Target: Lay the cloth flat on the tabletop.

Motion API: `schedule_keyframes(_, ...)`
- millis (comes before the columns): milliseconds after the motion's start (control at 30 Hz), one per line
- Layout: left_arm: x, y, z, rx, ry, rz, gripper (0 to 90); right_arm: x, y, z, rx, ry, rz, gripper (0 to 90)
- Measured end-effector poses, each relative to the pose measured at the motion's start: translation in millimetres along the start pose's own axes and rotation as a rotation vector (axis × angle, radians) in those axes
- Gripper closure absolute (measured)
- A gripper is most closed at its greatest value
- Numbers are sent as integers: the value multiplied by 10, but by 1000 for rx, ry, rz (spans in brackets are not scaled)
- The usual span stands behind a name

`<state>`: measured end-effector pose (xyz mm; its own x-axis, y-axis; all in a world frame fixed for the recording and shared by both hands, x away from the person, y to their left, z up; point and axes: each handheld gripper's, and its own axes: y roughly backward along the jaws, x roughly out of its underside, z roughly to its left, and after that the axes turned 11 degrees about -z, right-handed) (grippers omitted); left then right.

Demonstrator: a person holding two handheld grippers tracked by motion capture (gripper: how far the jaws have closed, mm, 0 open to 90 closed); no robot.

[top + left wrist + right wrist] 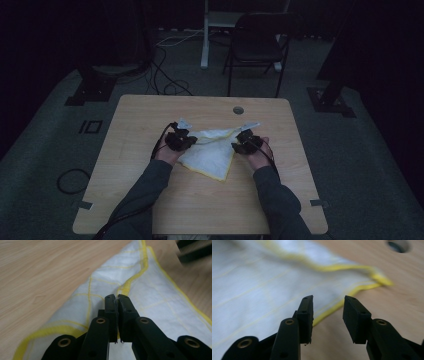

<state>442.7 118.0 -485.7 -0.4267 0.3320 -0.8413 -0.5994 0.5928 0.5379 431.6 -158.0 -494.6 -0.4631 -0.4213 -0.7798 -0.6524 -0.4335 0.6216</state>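
Between my two tongs lies the white cloth with yellow hem and thin yellow grid lines (212, 150), crumpled flat on the pale wooden counter (150, 200), one corner trailing out beyond the right tongs and another beyond the left. My left tongs (117, 297) are pinched together, with a fold of the hem right at their tips; I read that as clamped on the cloth, though the fabric between the pads is barely visible. My right tongs (328, 307) stand apart, hovering just over the cloth's edge where the hem runs across the gap.

I judge I am mid-grasp: one side secured, the other lined up. The next move calls for lowering the right tongs so the hem sits between the pads, then closing before any lifting or folding.

Hard to make out: the high view is dim, and my hands cover both tongs and the cloth edges beneath them. Whether the cloth is already doubled over I cannot tell. Past the right tongs, a round hole in the counter (398, 245) is blurred and cut off.
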Motion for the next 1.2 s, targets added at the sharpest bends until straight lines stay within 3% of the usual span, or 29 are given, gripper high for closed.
schedule_keyframes(267, -10, -17, 167, -35, 46, -7, 872, 227, 45, 486, -114, 65, -22, 550)
schedule_keyframes(467, -58, -4, 298, -51, 86, -27, 872, 368, 55, 728, -172, 125, -3, 526)
schedule_keyframes(600, -111, 22, 379, -73, 81, -16, 870, 471, 79, 700, -201, 87, -3, 577)
schedule_keyframes(800, -149, 55, 518, -105, 118, -16, 867, 573, 207, 606, -208, 79, 10, 590)
schedule_keyframes(933, -114, 67, 613, -139, 141, -5, 858, 628, 274, 545, -204, 79, 15, 589)
schedule_keyframes(1033, -71, 83, 687, -187, 153, 0, 822, 659, 312, 512, -196, 83, 17, 578)
schedule_keyframes(1133, -22, 137, 783, -238, 194, -14, 774, 684, 337, 463, -188, 73, 21, 557)
schedule_keyframes(1200, 8, 174, 809, -236, 199, -17, 752, 697, 349, 432, -183, 58, 25, 553)
